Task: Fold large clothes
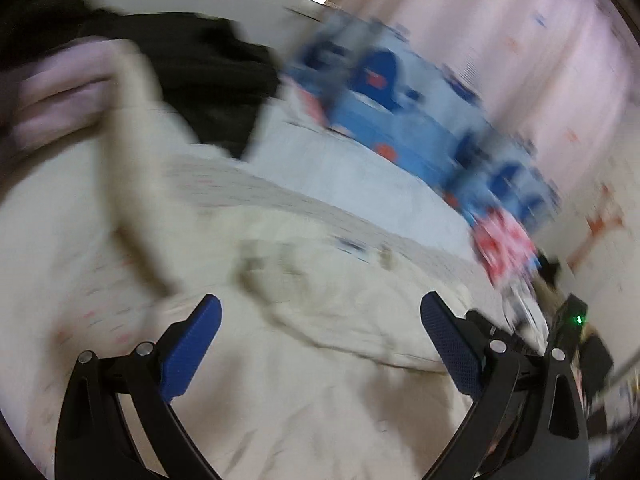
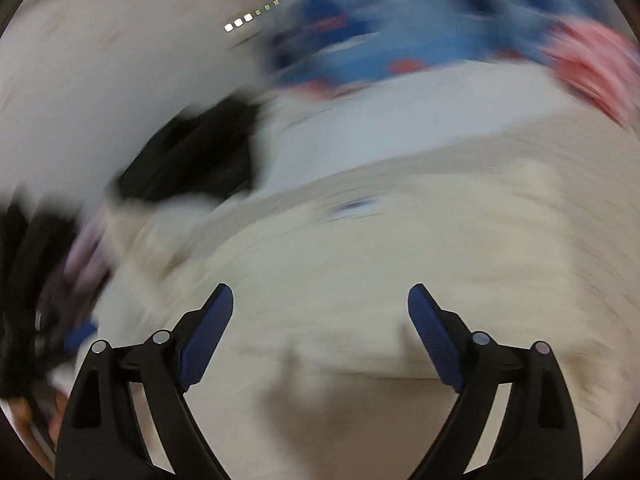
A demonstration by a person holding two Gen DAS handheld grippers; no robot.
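Both views are motion-blurred; fine detail is unreadable.

Left gripper (image 1: 320, 312): jaws spread wide, nothing between the blue pads (image 1: 192, 348). Released.
Right gripper (image 2: 320, 304): jaws also spread wide, pads clear of cloth. Released.

Task item: cream garment (image 1: 320, 400), spread on the bed (image 1: 352, 168). It fills the lower half of both views, directly under and ahead of both grippers. In the left view a raised strip of the same cloth runs from 10 o'clock down toward the centre, beside a pinkish blur at 9 o'clock, probably a hand or sleeve; cannot tell which. A small dark label (image 2: 352, 206) sits near the centre of the right view, at 12 o'clock from the gripper.

Progress, as a judgement: neither gripper holds anything, so this looks like a gap between 2 folds. A straight edge near the bottom of the right view suggests at least 1 layer is already turned over; the blur makes this uncertain. The garment is not yet a compact stack. Folding and smoothing remain.

Edges and room:
- black garment (image 1: 208, 80) at 11 o'clock, just beside the cream cloth.
- blue patterned bedding (image 1: 400, 112) at 1 o'clock, well apart.
- Pale bed surface between them is open.
- Dark clutter at 4 o'clock in the left view; keep clear.
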